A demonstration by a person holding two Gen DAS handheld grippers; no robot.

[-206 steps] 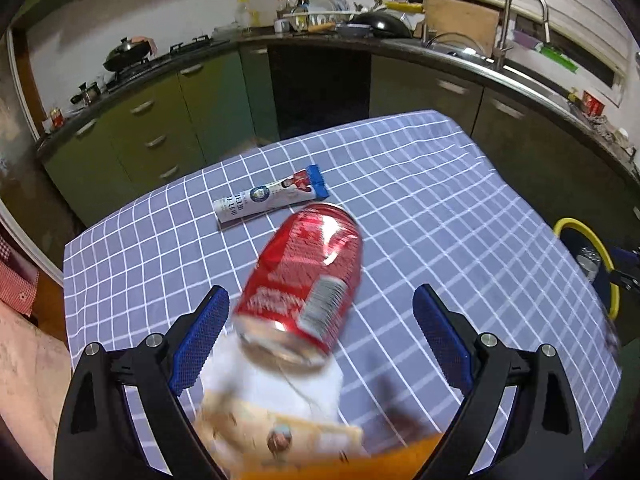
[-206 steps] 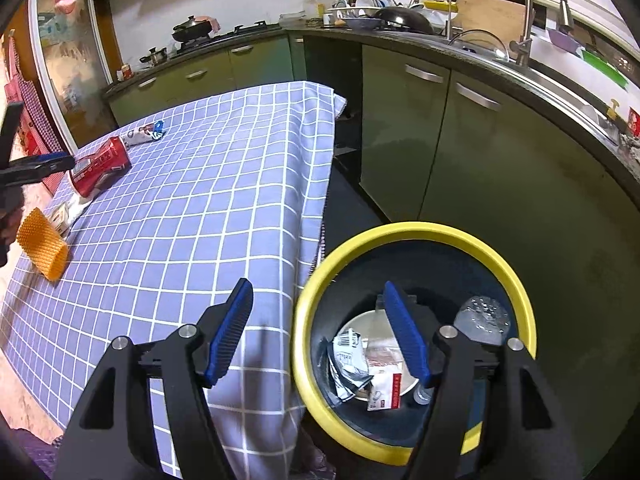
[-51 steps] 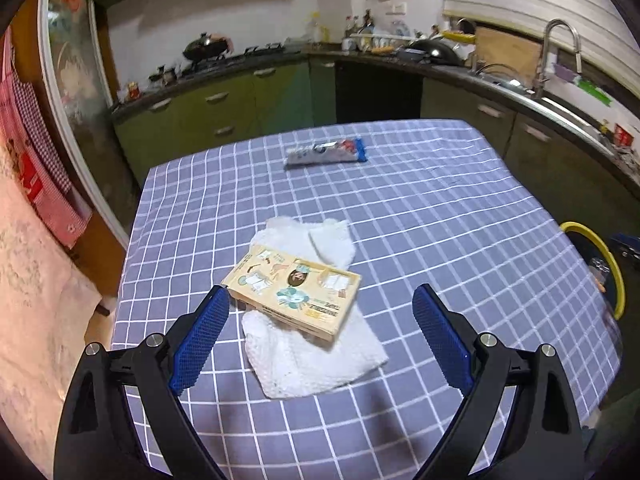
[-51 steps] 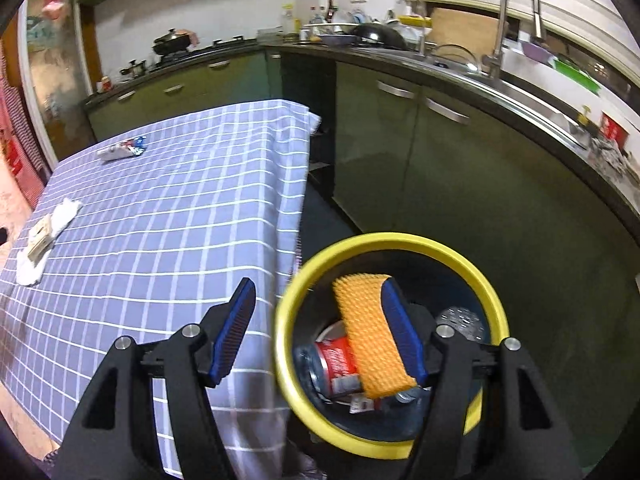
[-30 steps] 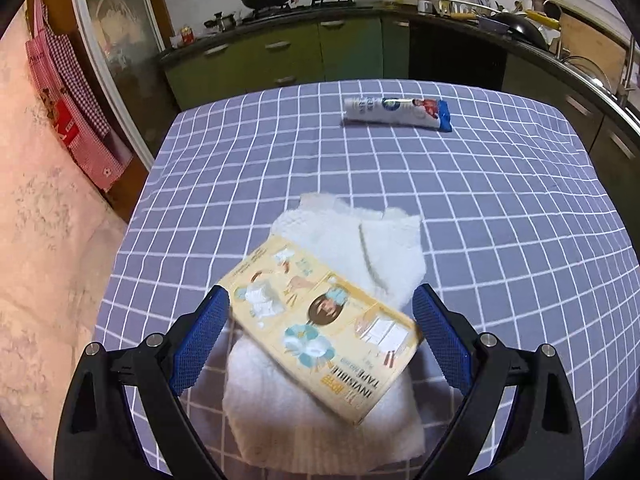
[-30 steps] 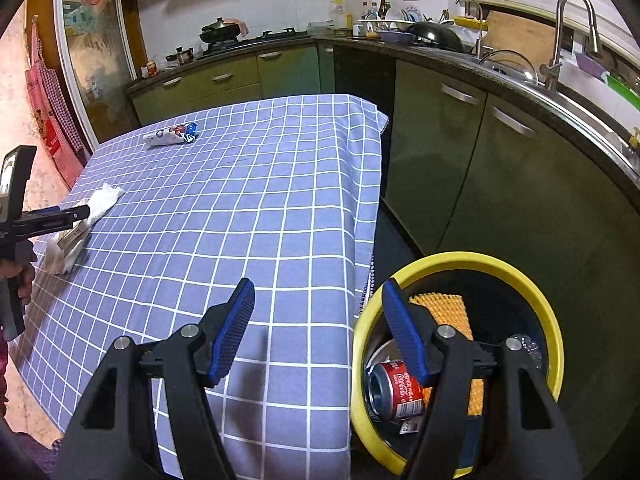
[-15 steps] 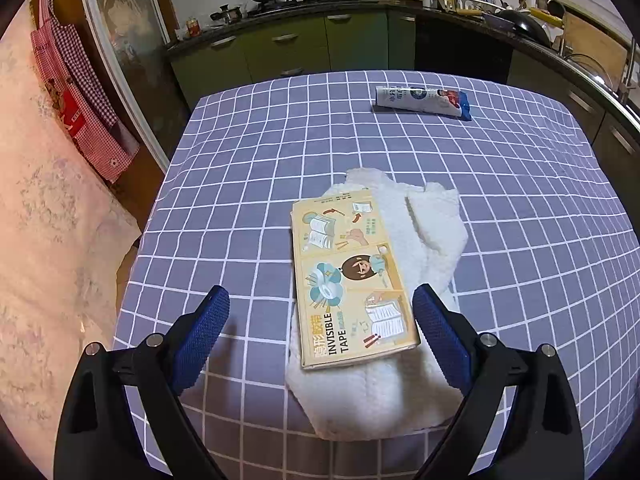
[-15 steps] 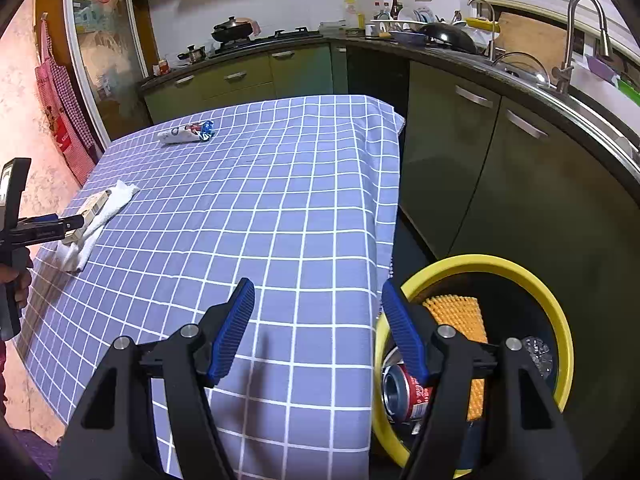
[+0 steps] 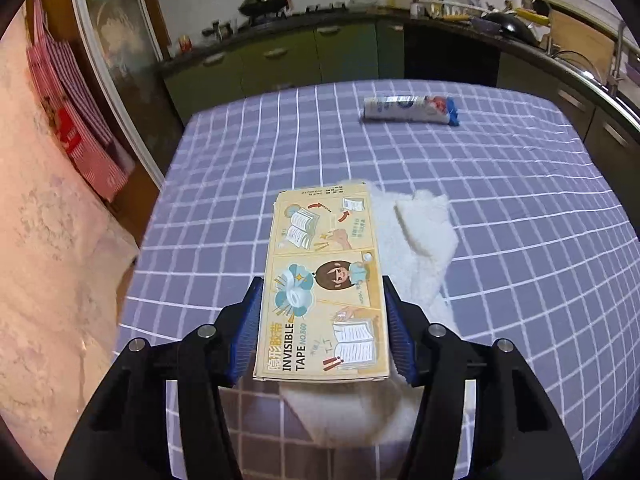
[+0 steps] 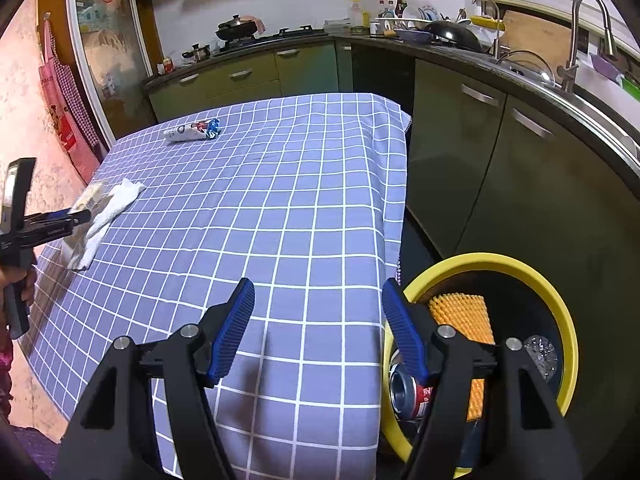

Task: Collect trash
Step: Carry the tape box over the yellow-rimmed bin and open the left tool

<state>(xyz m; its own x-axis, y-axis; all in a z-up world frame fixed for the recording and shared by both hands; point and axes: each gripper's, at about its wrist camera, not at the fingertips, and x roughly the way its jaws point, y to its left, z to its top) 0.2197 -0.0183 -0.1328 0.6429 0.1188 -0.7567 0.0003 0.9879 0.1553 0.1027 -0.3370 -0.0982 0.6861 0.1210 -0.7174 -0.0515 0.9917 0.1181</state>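
The left gripper (image 9: 323, 332) fingers are closing around the tape box (image 9: 326, 292), earlier wide apart.

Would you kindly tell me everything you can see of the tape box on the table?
The tape box is a flat, yellowish cardboard carton printed with cartoon panels and the words INVISIBLE TAPE. It lies face up on a crumpled white cloth on the checked tablecloth, its long axis pointing away from the camera. The left gripper straddles its near half, jaws closing against its long edges.
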